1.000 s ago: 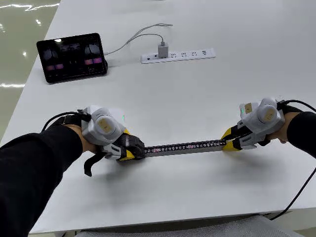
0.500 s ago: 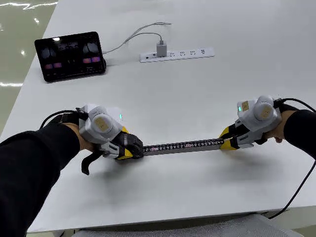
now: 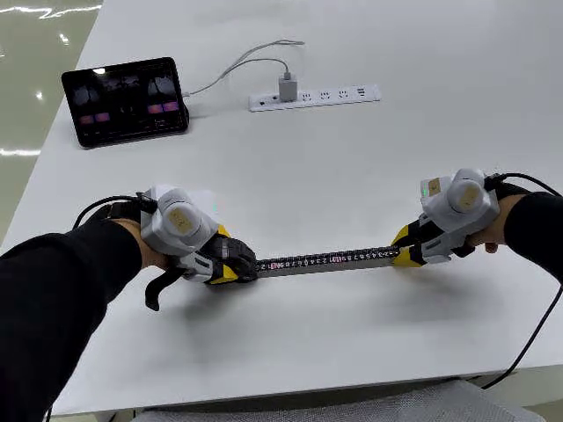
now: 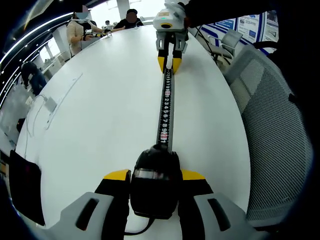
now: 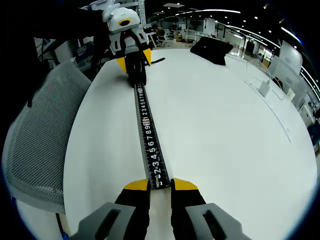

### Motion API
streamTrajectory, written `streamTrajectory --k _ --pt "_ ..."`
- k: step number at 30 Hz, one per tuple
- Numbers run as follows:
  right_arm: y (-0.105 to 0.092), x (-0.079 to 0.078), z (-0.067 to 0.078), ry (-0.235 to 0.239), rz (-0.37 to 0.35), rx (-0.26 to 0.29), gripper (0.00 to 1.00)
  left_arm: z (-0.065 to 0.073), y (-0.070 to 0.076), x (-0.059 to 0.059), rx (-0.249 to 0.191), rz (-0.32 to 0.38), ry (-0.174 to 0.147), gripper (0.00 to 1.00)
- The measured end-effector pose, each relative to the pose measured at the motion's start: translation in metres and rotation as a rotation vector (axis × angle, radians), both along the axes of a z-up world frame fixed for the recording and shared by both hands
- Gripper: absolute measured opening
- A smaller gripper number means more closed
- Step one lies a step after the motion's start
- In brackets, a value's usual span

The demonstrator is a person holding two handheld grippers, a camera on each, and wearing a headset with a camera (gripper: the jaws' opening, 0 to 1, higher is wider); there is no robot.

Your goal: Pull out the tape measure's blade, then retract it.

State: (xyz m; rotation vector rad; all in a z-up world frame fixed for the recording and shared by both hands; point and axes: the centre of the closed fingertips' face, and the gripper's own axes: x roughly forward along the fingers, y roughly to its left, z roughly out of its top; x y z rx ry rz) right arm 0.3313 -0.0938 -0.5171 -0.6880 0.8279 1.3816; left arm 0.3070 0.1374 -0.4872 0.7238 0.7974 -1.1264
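Clamps tape measure case (image 4: 154, 187) in left tool (image 3: 227, 257), lower left of head view, as anchor. Pinches blade (image 5: 148, 135) tip in right tool (image 5: 160, 185), lower right, to hold it stretched low over worktop (image 3: 352, 158).

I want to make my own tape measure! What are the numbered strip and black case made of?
The blade looks like thin painted metal: dark, slightly glossy, straight, with printed numbers. The case looks like dull black plastic, maybe rubber-coated; the look leaves that open.

Black tape measure case (image 3: 234, 260), dark numbered blade (image 3: 325, 259) extended straight, lying flat
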Motion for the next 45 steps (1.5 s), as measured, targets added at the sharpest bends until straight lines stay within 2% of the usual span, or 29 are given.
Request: streamTrajectory --k 4,11,15,18,22,26,27,29,33,36,39,41,42,43,45 --pt "0.001 0.0 -0.001 -0.015 0.009 -0.026 0.12 0.001 -0.001 0.0 -0.006 0.018 0.011 0.32" --pt "-0.001 -0.002 0.0 -0.02 0.016 -0.036 0.14 0.002 0.0 0.0 0.005 0.018 0.016 0.32" --pt "-0.003 0.001 0.003 -0.027 -0.002 -0.038 0.15 0.002 0.001 0.001 0.006 0.03 0.021 0.32" --pt "-0.007 0.004 0.006 -0.02 -0.045 -0.032 0.17 0.003 0.005 0.001 0.006 0.07 0.034 0.33" --pt "-0.012 0.007 0.011 -0.028 -0.095 -0.014 0.22 0.005 0.011 0.001 -0.006 0.089 0.033 0.34" --pt "-0.018 0.007 0.017 -0.034 -0.146 0.006 0.25 0.008 0.018 0.006 -0.036 0.153 0.035 0.4" --pt "-0.019 0.006 0.019 -0.031 -0.158 0.014 0.26 0.009 0.02 0.008 -0.055 0.193 0.044 0.42" --pt "-0.022 0.006 0.022 -0.04 -0.175 0.025 0.26 0.013 0.023 0.01 -0.075 0.227 0.043 0.47" --pt "-0.029 0.009 0.027 -0.044 -0.25 0.056 0.28 0.018 0.027 0.011 -0.107 0.262 0.019 0.51" --pt "-0.035 0.009 0.032 -0.039 -0.314 0.085 0.3 0.022 0.029 0.008 -0.133 0.308 0.02 0.52" --pt "-0.04 0.006 0.036 -0.045 -0.361 0.116 0.33 0.027 0.033 0.009 -0.168 0.366 0.003 0.54" --pt "-0.043 0.003 0.038 -0.053 -0.376 0.125 0.34 0.03 0.036 0.009 -0.196 0.408 -0.005 0.56" --pt "-0.046 0.0 0.039 -0.061 -0.383 0.13 0.34 0.033 0.039 0.011 -0.219 0.434 -0.028 0.57" --pt "-0.048 -0.001 0.039 -0.064 -0.386 0.131 0.34 0.034 0.041 0.008 -0.219 0.442 -0.03 0.59" --pt "-0.052 -0.005 0.038 -0.06 -0.402 0.136 0.34 0.036 0.047 0.007 -0.253 0.488 -0.042 0.61"
